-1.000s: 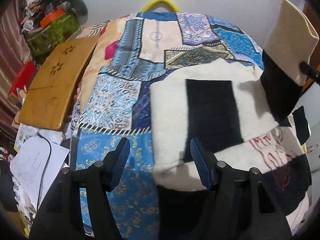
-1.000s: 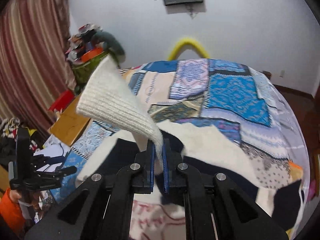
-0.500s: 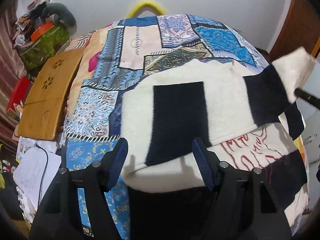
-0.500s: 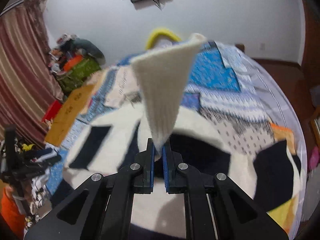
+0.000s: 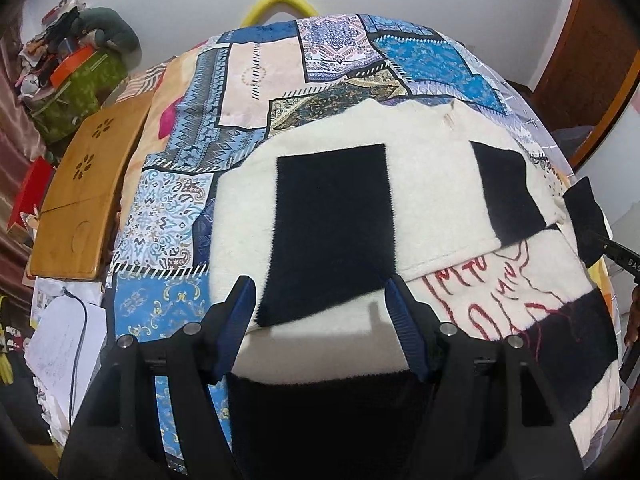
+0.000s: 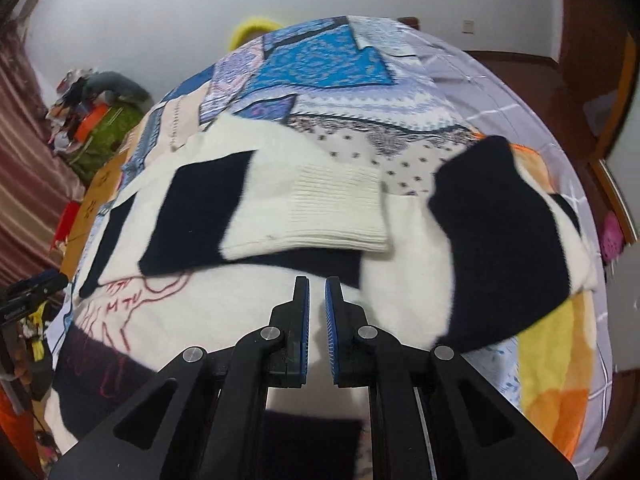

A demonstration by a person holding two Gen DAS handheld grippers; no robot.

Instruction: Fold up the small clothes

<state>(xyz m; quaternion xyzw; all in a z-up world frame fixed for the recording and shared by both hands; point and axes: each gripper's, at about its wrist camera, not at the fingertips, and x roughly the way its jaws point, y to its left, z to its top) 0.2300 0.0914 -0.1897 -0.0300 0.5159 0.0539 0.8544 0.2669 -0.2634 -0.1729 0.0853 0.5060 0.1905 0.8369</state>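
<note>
A cream and black knitted sweater (image 5: 420, 200) with red stitching lies spread on the patchwork bedspread (image 5: 256, 76). One sleeve (image 6: 304, 208) with a ribbed cream cuff lies folded across the body, in front of my right gripper (image 6: 316, 292). That gripper hovers just above the sweater (image 6: 256, 304), its jaws a narrow gap apart with nothing between them. The other sleeve (image 6: 504, 248) lies to the right. My left gripper (image 5: 320, 300) is open wide and empty over the sweater's near left side.
A wooden lap table (image 5: 84, 196) lies left of the bed, with papers and a cable (image 5: 60, 340) below it. A cluttered green box (image 5: 76, 92) stands at the back left. A yellow curved thing (image 5: 280, 0) is behind the bed. A wooden door (image 5: 592, 72) is at right.
My right gripper carried the sleeve cuff across, let it go and drew back. The sleeve now lies flat on the sweater body. My left gripper stayed open and shifted slightly right.
</note>
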